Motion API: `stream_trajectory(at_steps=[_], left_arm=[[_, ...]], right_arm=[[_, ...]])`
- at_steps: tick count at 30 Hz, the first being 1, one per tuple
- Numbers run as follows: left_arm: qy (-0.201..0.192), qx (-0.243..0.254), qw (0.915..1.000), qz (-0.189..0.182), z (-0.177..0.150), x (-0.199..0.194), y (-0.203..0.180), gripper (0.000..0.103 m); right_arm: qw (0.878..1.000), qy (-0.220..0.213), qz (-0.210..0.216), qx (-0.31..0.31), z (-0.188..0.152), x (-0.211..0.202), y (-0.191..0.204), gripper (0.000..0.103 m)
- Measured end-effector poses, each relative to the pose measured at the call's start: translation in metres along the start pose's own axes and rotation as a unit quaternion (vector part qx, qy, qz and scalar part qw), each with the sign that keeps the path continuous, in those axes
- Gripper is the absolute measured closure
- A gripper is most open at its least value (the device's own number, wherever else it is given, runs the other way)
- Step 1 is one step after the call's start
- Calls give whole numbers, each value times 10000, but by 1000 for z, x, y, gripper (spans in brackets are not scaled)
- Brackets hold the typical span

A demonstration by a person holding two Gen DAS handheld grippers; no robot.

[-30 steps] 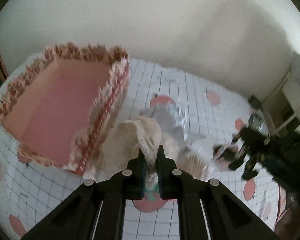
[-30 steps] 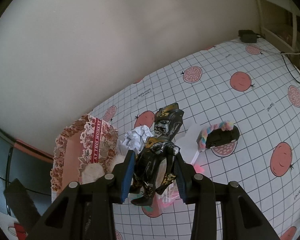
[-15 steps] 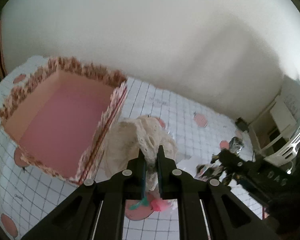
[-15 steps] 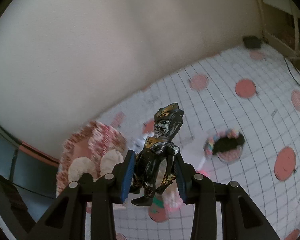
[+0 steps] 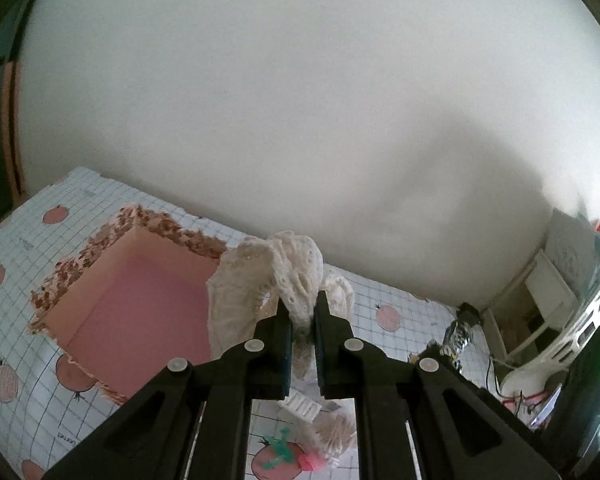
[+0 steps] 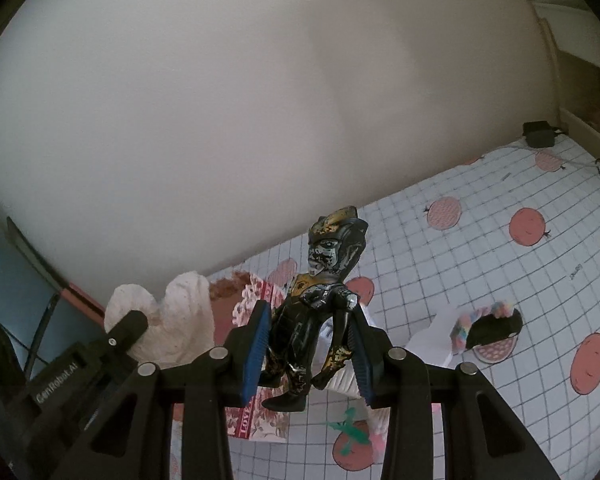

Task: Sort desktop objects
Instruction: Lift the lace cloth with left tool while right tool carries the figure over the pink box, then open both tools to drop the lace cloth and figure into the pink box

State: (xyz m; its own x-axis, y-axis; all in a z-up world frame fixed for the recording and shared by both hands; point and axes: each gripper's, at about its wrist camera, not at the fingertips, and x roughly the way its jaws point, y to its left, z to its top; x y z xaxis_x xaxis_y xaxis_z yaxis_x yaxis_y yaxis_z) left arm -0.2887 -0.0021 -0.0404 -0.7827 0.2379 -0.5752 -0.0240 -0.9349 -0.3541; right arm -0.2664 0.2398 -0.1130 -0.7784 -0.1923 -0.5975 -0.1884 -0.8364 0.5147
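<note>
Left tongs [image 5: 300,312] are clamped tight on a bunch of cream lace cloth [image 5: 276,280], which hangs in the air off their tips, while the right tongs [image 6: 308,344] are squeezed around a dark toy figure [image 6: 320,304] at about its waist and legs, head sticking up past the pads. That cloth looks super light and floppy, so I'd guess any pinched fold holds it fine, but loose ends will drag and snag. Toy seems like hard, glossy plastic, probably a bit slippery, so gripping the torso rather than the skinny limbs makes sense to me. Pink box [image 5: 128,300] with the frilly rim sits open just ahead and left of the left tongs, below the cloth. More bits are down under the tongs on the tabletop [image 6: 500,272], like a black thing with a pastel band [image 6: 488,328] off right of the right tongs.
</note>
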Motion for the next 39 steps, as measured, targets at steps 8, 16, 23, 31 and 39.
stream_trajectory(at_steps=[8, 16, 23, 31, 39], left_arm=[[-116, -622, 9976, 284, 0, -10, 55, 94], [-246, -1142, 9919, 507, -3, -20, 106, 94], [-411, -1306, 9893, 494, -3, -27, 125, 94], [-456, -1485, 9862, 566, -7, -26, 148, 94], [-350, -1718, 9822, 677, -18, -24, 171, 94]], right_arm=[[9986, 297, 229, -376, -17, 15, 23, 62], [9938, 395, 626, -832, -42, 23, 58, 62], [9895, 463, 804, -1111, -60, 33, 82, 62], [9847, 675, 805, -1391, -77, 49, 104, 62], [9815, 793, 795, -1550, -86, 66, 119, 62]])
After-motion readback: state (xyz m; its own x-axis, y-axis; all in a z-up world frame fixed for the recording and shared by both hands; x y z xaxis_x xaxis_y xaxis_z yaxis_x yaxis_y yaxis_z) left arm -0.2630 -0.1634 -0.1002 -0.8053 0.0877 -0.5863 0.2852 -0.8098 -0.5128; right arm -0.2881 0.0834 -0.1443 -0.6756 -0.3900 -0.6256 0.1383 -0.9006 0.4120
